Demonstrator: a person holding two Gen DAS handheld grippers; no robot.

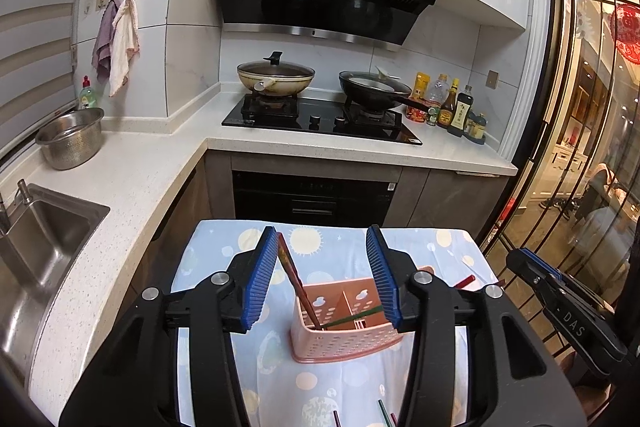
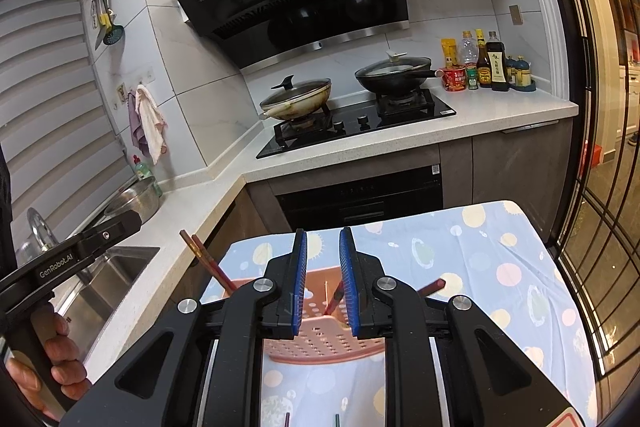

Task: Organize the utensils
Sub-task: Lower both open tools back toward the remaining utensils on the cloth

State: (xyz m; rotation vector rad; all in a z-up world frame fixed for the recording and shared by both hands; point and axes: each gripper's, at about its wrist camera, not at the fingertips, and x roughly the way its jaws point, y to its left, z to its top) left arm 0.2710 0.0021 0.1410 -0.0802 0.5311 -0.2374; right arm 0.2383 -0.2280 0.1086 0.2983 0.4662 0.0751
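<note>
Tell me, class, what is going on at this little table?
A person with tongs in each hand is sorting chopsticks into a pink holder on the cloth-covered table. The left tongs stand open around the reddish chopsticks leaning in it. The right tongs hover above it, slightly open, apparently empty.

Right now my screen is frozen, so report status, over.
Left tool open, red chopsticks released into pink perforated plastic holder. Right tool ajar, empty. More chopsticks wait on cloth.

Right gripper (image 2: 323,283) fingers hide most of the pink utensil basket (image 2: 320,341). Chopstick ends (image 1: 384,413) at the near edge are cut off. Bottle labels (image 1: 460,113) are too small to read.
</note>
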